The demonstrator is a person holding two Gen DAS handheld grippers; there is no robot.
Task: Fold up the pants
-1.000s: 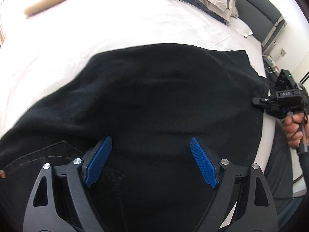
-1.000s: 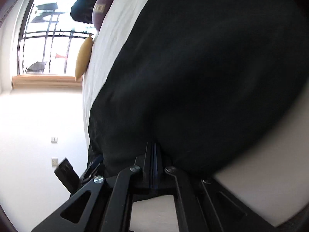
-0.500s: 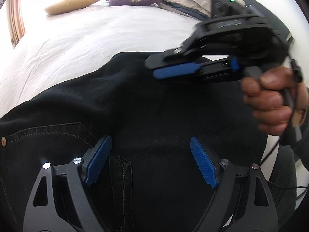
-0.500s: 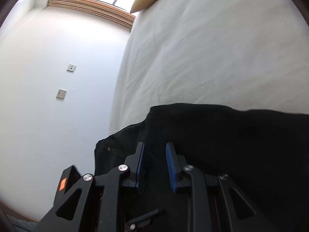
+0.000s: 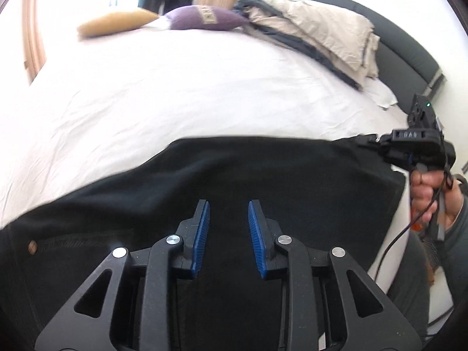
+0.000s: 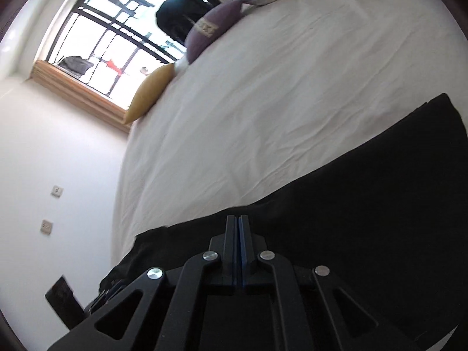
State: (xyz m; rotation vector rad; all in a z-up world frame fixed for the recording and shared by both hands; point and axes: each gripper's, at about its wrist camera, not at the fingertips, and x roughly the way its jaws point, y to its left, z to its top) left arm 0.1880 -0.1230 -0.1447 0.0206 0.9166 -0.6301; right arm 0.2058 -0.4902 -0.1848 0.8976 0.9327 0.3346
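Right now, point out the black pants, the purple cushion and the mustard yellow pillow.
black pants (image 5: 292,181), left wrist view, flat middle of the fabric
purple cushion (image 5: 204,19), left wrist view, its front face
mustard yellow pillow (image 6: 150,93), right wrist view, its middle

I see pants (image 5: 263,181): matt black cloth, denim-like, stitched. Sheet (image 5: 175,93) under them: white cotton-looking cloth, lightly creased. Left gripper (image 5: 228,228): matt black plastic, ribbed blue pads (image 5: 201,234), shiny metal pins. Window frame (image 6: 82,99) beyond the sheet: wood.
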